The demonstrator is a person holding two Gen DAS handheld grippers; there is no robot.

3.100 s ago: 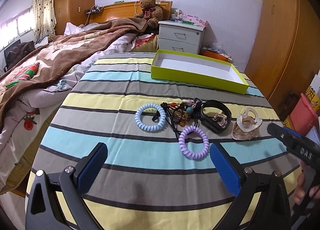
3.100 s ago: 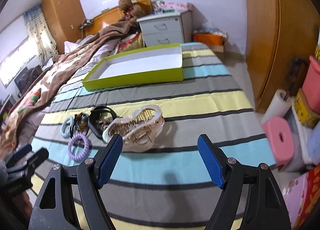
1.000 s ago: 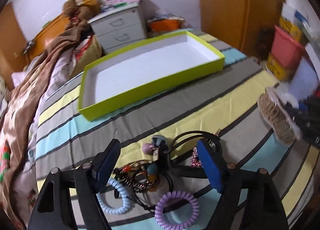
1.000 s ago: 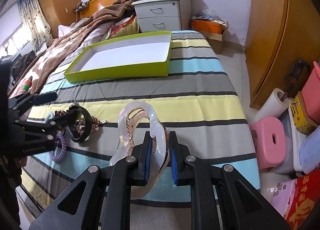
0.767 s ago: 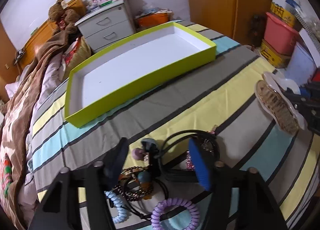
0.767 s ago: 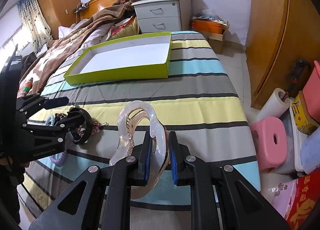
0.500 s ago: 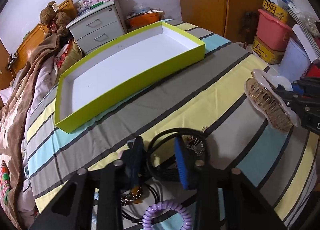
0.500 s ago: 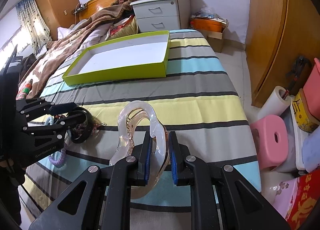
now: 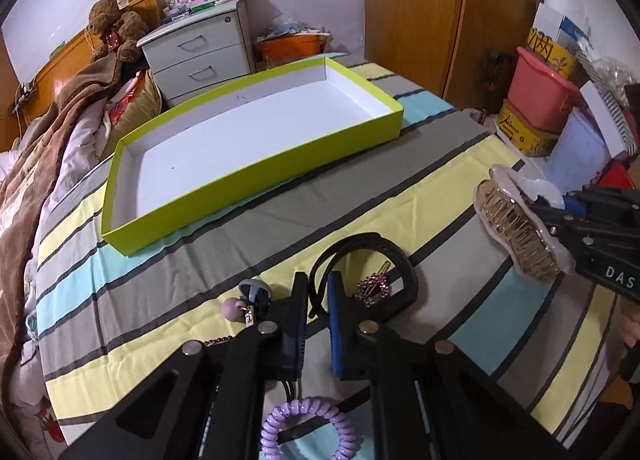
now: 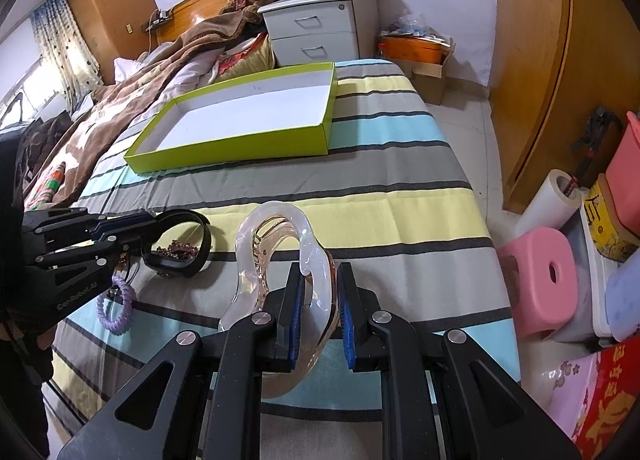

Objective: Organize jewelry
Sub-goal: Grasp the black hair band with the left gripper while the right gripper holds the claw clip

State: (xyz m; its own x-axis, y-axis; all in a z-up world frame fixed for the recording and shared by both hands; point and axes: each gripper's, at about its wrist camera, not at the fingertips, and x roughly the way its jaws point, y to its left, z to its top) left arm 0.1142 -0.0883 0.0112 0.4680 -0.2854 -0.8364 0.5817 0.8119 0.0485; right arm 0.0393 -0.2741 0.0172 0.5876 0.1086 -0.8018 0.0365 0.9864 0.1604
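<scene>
A black band [image 9: 374, 242] lies on the striped tablecloth [image 9: 420, 180], with a pink sparkly clip [image 9: 374, 289] inside its ring. My left gripper [image 9: 318, 286] is shut on the band's near edge; the right wrist view shows the left gripper [image 10: 148, 230] pinching the black band [image 10: 188, 246] from the left. My right gripper [image 10: 320, 280] is shut on a clear hair claw [image 10: 276, 236], held above the cloth. From the left wrist, the right gripper [image 9: 554, 212] and the hair claw [image 9: 516, 238] hang at the right. The lime-green box [image 9: 256, 148] stands empty beyond.
A purple coil tie [image 9: 308, 424] and beaded pieces [image 9: 248, 300] lie beside the left fingers. A bed with a brown blanket [image 10: 132, 100] borders the table on the left, with a grey nightstand [image 10: 320, 28] behind. A pink stool [image 10: 544, 276] and storage bins [image 9: 544, 100] stand at the right.
The left gripper's jaws have gone from wide open to shut on the black band's edge, and its view has turned a little. The right gripper has held still with the hair claw.
</scene>
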